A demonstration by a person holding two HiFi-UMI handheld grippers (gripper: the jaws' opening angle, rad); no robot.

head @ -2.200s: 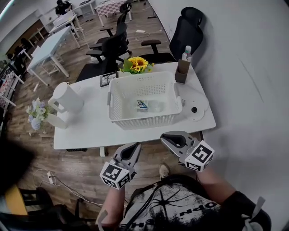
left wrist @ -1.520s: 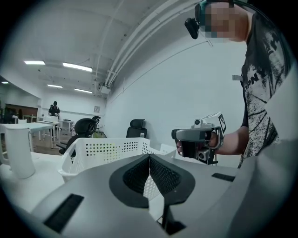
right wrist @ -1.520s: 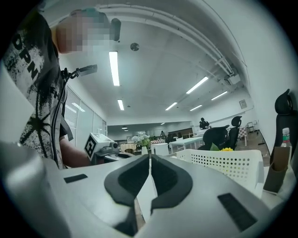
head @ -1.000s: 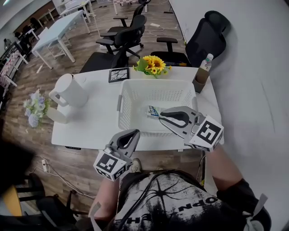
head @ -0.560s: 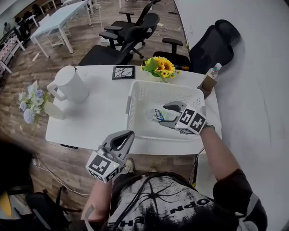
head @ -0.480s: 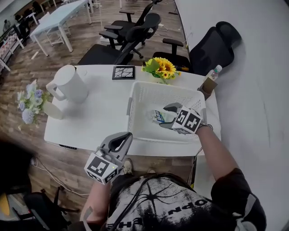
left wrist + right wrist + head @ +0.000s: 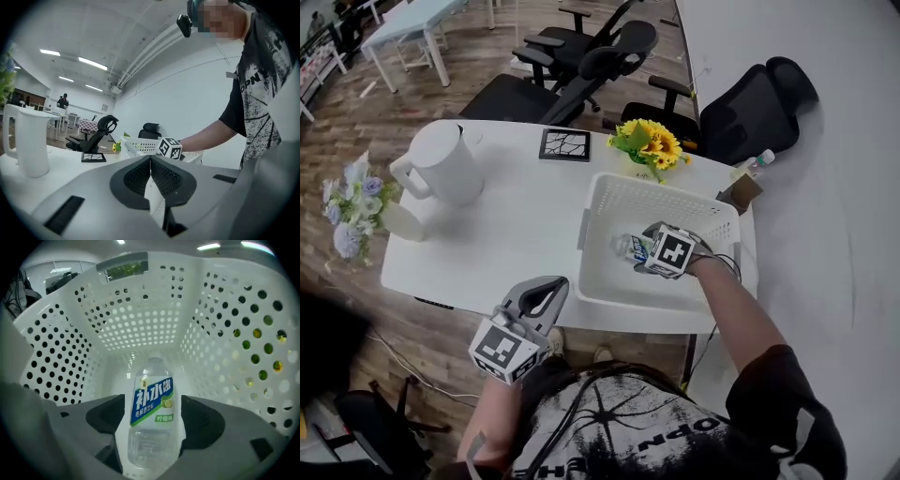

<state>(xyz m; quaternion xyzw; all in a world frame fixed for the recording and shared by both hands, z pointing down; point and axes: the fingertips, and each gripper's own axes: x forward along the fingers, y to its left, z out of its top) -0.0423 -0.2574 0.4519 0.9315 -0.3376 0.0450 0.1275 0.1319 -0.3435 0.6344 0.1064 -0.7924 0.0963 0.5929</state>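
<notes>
The right gripper (image 7: 639, 247) was down inside the white perforated basket (image 7: 661, 190), its jaws spread to about the width of a clear plastic drink bottle (image 7: 151, 401) and standing on either side of it. The pads sat at or just beside the bottle's flanks, and the plastic showed no squeeze. The step in hand looked like the grasp itself, lined up but not visibly closed. A sound close would call for the pads to meet the bottle squarely across its blue-and-white label, without rolling it. The bottle lay on its side on the basket floor. Its long axis ran straight along the gripper's line of sight, base nearest the camera and cap pointing away, toward the basket's left wall. The left gripper (image 7: 546, 292) was pressed shut and empty, held off the front edge of the white table (image 7: 506, 225), well apart from the basket.
</notes>
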